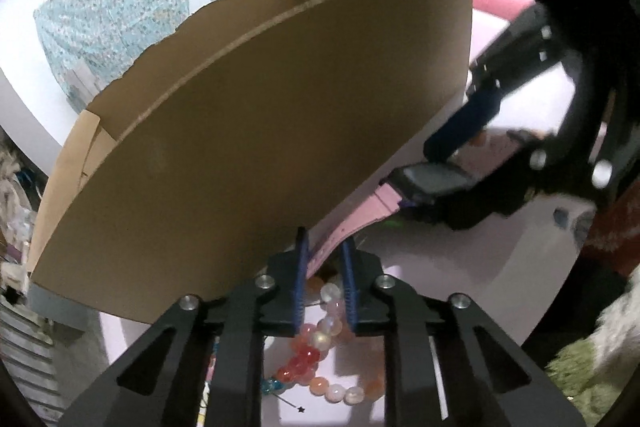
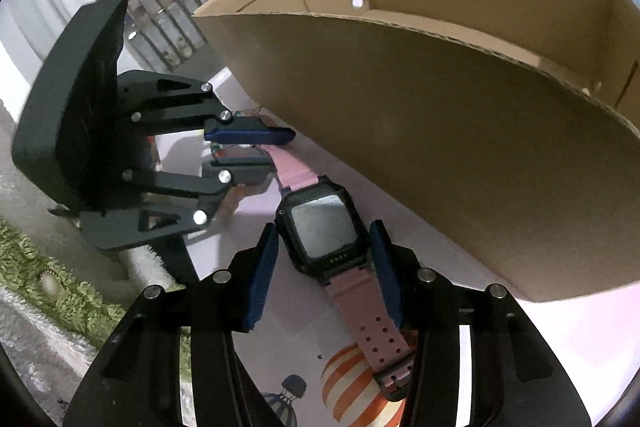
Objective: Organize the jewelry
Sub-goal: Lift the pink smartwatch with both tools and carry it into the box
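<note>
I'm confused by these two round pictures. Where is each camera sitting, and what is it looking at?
Left wrist: sits on the left gripper, looking down its jaws at the pink watch strap they pinch, the cardboard box and beads.
Right wrist: sits on the right gripper, looking at the watch between its jaws.
Shared: watch, box, and each other's gripper.

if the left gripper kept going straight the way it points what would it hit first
Probably the cardboard box: its near wall fills the view just past the left gripper, which is shut on the pink watch strap. Depth is hard to judge through the fisheye, so the table beside the box could come first.
</note>
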The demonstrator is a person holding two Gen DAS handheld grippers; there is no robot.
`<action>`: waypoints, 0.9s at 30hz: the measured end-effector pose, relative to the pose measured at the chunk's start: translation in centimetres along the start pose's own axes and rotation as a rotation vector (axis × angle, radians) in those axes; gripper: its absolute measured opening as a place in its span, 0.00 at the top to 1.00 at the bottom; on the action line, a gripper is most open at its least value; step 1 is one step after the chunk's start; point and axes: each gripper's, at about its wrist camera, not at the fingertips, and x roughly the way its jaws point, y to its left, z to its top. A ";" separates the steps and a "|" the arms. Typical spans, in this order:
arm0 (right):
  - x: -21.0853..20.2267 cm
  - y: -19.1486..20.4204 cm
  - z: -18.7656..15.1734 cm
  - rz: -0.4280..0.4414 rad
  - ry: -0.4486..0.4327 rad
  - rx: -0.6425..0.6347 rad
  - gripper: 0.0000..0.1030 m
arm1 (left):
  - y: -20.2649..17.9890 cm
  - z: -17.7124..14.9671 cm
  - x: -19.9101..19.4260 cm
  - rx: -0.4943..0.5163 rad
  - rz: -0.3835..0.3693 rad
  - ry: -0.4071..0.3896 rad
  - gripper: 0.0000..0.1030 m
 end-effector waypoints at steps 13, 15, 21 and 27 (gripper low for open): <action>-0.8 4.5 -4.8 -0.382 -0.031 -0.090 0.59 | 3.6 1.9 0.3 -0.216 -0.215 0.093 0.90; -0.8 4.9 -4.8 -0.436 -0.032 -0.100 0.69 | 3.8 1.6 0.5 -0.212 -0.207 0.095 0.90; -0.8 6.0 -5.3 -0.602 -0.033 -0.143 0.95 | 3.0 1.8 0.3 -0.201 -0.184 0.078 0.92; -2.1 8.1 -5.6 -0.713 -0.104 -0.160 0.99 | 2.3 2.1 -2.5 -0.177 -0.162 -0.008 0.96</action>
